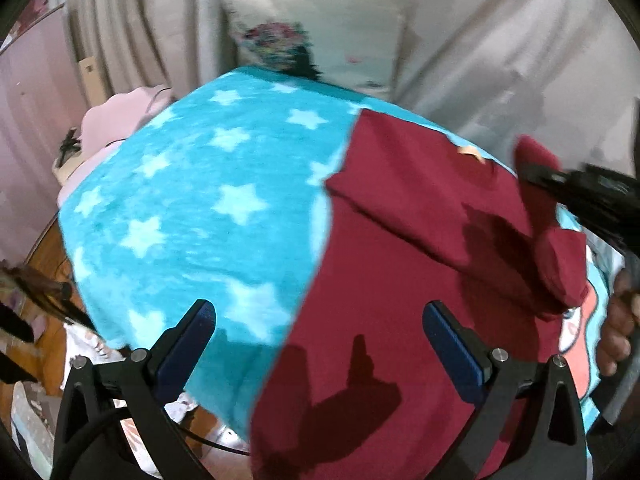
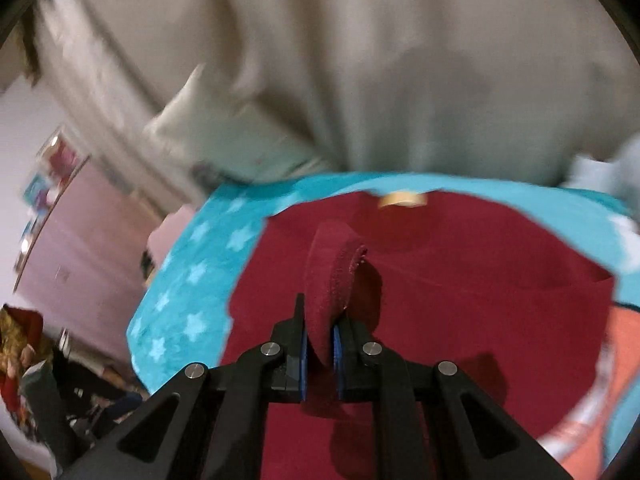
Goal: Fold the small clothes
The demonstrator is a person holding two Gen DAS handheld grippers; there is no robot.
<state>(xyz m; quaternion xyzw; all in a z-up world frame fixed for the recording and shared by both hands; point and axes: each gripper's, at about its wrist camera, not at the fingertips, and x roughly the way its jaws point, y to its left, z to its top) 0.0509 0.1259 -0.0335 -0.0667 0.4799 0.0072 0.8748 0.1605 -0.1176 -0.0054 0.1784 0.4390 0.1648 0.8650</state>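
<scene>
A dark red garment (image 1: 384, 280) lies spread on a turquoise blanket with white stars (image 1: 192, 200). My left gripper (image 1: 320, 332) hovers open above the garment's near left part, with nothing between its blue pads. My right gripper (image 2: 319, 340) is shut on a lifted fold of the red garment (image 2: 332, 272), which stands up between its pads. In the left wrist view the right gripper (image 1: 532, 172) shows at the right edge, holding that raised fold above the cloth. A small tan label (image 2: 402, 199) marks the garment's far edge.
A white pillow with a printed picture (image 1: 308, 28) leans at the head of the blanket, against pale curtains (image 2: 360, 60). A pink cushion (image 1: 116, 120) lies at the blanket's left. A coral and white printed cloth (image 2: 628, 360) lies under the garment at the right. Clutter covers the wooden floor (image 1: 48, 264).
</scene>
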